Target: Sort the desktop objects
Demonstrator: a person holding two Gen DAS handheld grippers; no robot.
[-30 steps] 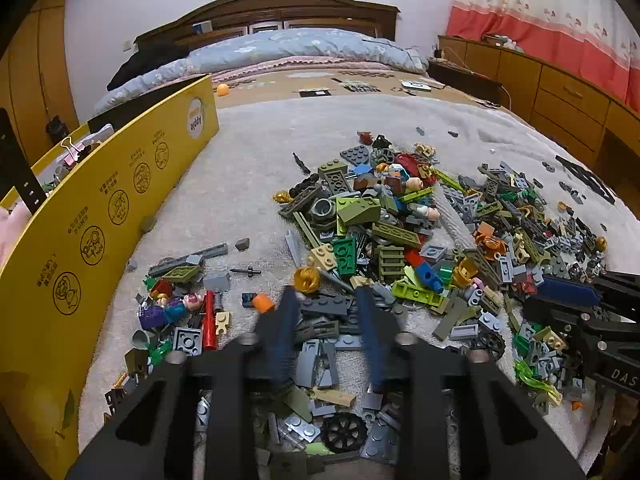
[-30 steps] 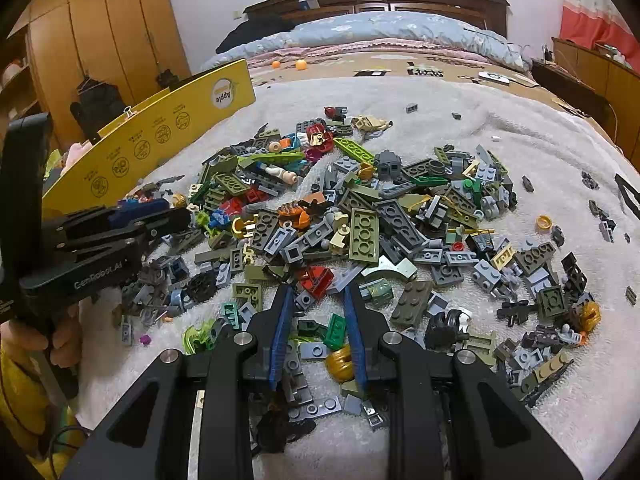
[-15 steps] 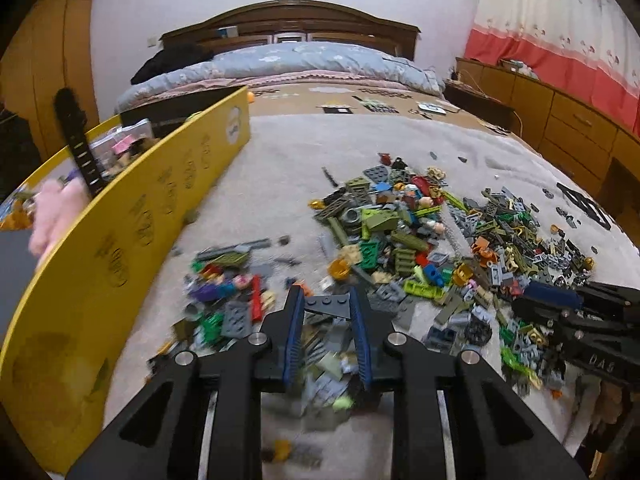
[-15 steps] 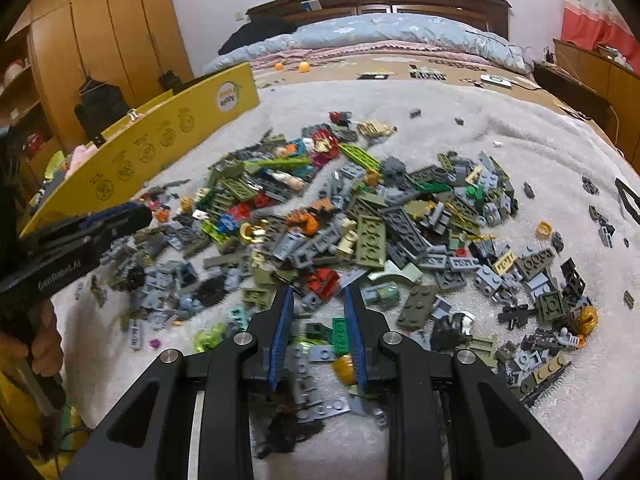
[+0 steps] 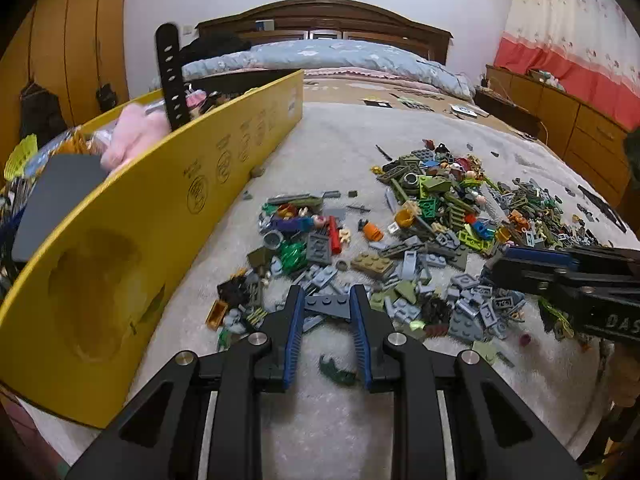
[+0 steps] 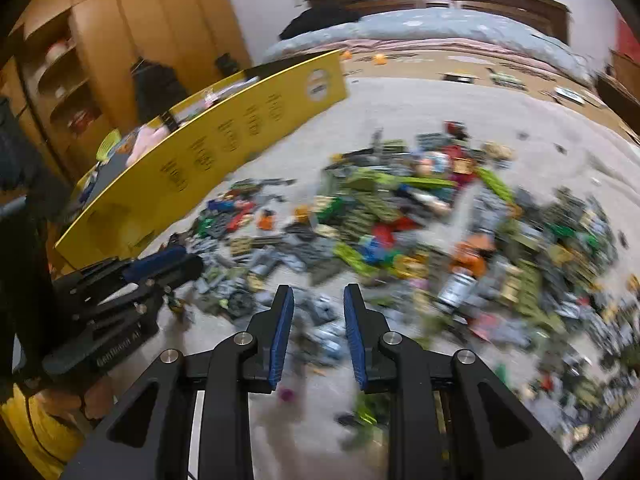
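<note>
The left gripper [image 5: 326, 307] pinches a dark grey studded plate [image 5: 327, 305] between its blue-padded fingertips, lifted just above the near edge of the brick pile [image 5: 432, 232] on the pale blanket [image 5: 340, 148]; a dark green curved piece [image 5: 338, 372] lies on the blanket below its fingers. The right gripper [image 6: 316, 312] is spread with nothing between its pads, hovering over blurred grey pieces; in the left view its body reads "DAS", and in the right view the other gripper's side shows smeared white lettering I cannot read. Further left stands the yellow cardboard box [image 5: 132, 240] with round stamps whose text is illegible, a black strap [image 5: 171, 80] rising from it; beyond lies the bed [image 5: 320, 56].
</note>
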